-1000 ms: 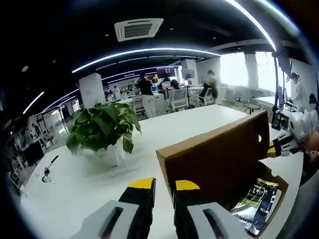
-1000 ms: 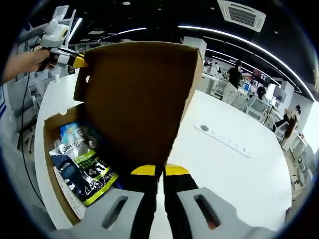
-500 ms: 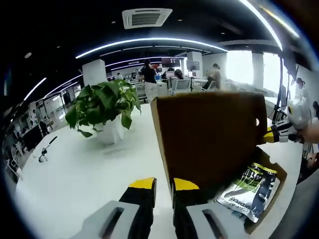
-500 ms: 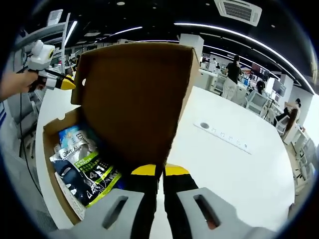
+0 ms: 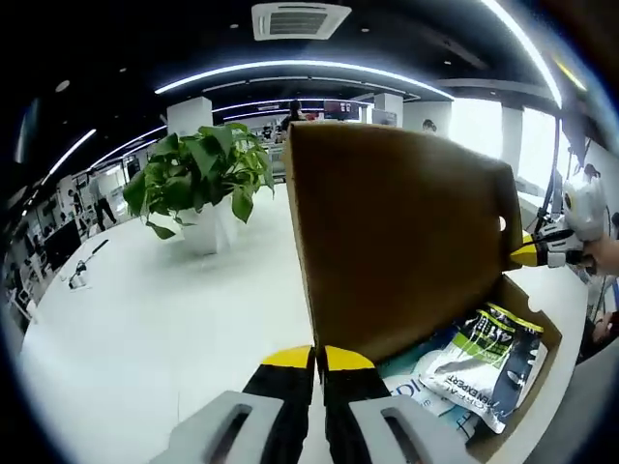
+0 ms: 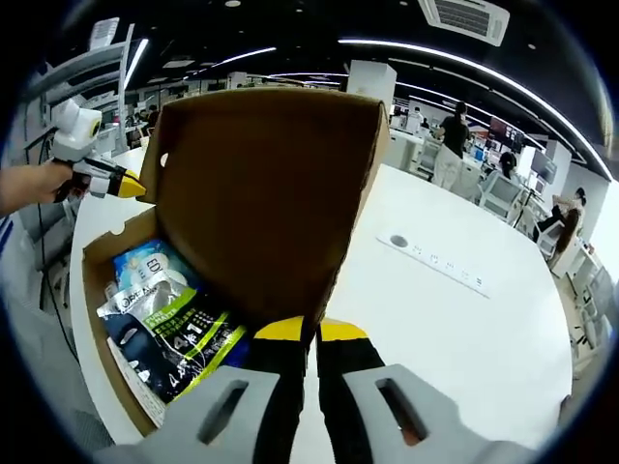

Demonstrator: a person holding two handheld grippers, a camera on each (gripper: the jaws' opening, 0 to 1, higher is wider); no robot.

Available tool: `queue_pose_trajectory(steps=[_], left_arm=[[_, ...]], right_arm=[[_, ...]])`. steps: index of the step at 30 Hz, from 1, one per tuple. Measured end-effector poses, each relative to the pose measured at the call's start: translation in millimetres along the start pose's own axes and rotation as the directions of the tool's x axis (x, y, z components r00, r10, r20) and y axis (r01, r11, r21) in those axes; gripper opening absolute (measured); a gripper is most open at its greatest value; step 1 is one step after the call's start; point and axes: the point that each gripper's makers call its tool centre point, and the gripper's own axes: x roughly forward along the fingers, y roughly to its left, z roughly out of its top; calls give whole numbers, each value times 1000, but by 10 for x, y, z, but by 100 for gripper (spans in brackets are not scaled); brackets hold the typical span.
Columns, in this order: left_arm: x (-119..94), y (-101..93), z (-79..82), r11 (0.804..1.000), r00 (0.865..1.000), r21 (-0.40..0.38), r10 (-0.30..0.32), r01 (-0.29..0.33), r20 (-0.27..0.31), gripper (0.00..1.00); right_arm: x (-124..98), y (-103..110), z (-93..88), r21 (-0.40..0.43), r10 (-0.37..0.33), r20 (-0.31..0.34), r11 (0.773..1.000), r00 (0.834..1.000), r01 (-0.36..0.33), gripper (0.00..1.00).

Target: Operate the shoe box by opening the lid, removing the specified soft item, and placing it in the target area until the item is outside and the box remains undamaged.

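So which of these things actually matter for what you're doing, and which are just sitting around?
Part of the job:
shoe box
its raised lid
soft packets inside
left gripper
right gripper

Just lying about:
potted plant
power strip
white table

The left tool (image 5: 318,360) is seen with its yellow-tipped jaws drawn together, almost touching. The right tool (image 6: 309,332) is held likewise, its jaws nearly closed with only a thin gap between them. In the right gripper view the left tool is carried at the far left in a hand (image 6: 24,186), with the forearm reaching in from the edge.
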Motion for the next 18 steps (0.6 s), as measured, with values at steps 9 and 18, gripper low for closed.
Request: queue_pose_trajectory(steps=[9, 18], left_arm=[[21, 12, -3, 1000, 1000, -16, -2, 2, 2, 1], [51, 23, 18, 1000, 1000, -17, -8, 8, -3, 1]], right_arm=[[-56, 49, -26, 19, -2, -9, 1000, 1000, 2, 1], [-14, 22, -20, 7, -5, -2, 1000, 1000, 5, 1]])
